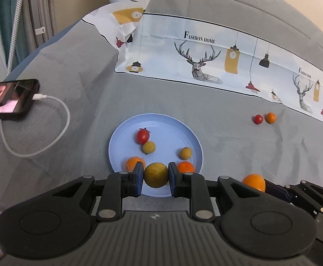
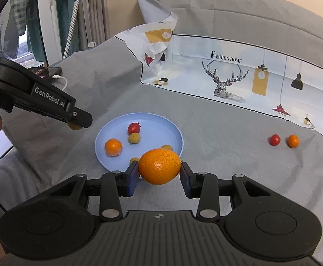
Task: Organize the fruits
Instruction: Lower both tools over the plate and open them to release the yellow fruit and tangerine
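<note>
Above the near rim of the blue plate (image 1: 190,137), on the grey-covered bed, both grippers are carrying fruit in. The left gripper (image 1: 156,175) is gripping a yellow-green round fruit (image 1: 156,175) between its closed fingers, and the right gripper (image 2: 158,169) is clamping a large orange (image 2: 159,166). The delivery step looks well underway: five fruits are already lying on the plate, while a cherry tomato (image 2: 274,139) and a small orange (image 2: 293,140) are waiting well apart to the right. Next, each gripper probably needs lowering over bare plate before releasing.
</note>
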{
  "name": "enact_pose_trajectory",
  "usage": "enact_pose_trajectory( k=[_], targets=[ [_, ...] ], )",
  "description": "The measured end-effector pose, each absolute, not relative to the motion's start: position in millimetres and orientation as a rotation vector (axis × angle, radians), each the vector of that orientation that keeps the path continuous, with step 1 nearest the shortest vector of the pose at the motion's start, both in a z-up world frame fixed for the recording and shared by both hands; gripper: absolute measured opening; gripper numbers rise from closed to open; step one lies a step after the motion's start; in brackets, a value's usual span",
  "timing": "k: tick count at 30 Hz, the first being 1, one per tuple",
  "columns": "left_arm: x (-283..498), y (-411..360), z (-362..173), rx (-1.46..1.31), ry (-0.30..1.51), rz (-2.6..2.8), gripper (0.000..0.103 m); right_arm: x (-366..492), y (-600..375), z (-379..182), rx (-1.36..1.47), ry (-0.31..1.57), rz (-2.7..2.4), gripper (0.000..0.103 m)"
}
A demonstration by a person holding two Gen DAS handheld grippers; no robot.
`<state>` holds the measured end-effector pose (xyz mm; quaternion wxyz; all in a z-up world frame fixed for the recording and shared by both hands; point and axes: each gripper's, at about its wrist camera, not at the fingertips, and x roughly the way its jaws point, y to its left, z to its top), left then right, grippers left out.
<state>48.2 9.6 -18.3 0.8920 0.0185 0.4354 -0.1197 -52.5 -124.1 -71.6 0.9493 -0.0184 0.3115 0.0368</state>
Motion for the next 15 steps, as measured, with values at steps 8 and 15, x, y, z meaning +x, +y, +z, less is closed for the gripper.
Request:
enact_pose_trajectory(
  k=[8,15],
  targets=[
    [87,2,-39,0.052,0.936,-0.213,0.026,-5,-122,-85,-0.039,0.659,0.104,0.041],
    [119,-2,-66,0.087,0.962,-0.17,0.026,37,-119,-104,-0.045,0.702,0.119,0.041]
  ],
)
